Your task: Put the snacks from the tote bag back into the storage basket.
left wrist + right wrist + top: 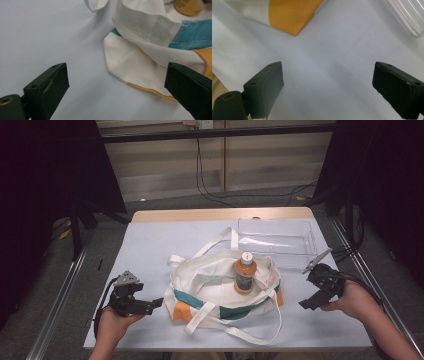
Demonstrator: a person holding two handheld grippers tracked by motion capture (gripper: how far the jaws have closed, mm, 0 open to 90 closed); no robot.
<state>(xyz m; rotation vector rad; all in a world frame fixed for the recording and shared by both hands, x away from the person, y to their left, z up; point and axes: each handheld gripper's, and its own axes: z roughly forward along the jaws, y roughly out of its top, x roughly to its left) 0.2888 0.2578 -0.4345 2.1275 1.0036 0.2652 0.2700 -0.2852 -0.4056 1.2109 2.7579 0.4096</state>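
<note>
Both sets of jaws wide open, empty. Bottle [245, 272] upright inside tote bag [220, 295], mid-surface. Pin bag rim with left gripper [150, 304]; take bottle neck with right gripper [311, 301], lift straight up.

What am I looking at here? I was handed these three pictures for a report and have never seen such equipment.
A person sits at a table and holds a hand-operated, two-jaw gripper in each hand: the left gripper and the right gripper. The high view comes from a fixed camera above the table. The other two pictures come from cameras that ride on each gripper and look out between its black jaws. On the table lie a white cloth bag with teal and orange patches, an orange bottle standing upright inside it, and behind them a clear plastic tray. Both grippers are open and hold nothing; each sits beside the bag.
</note>
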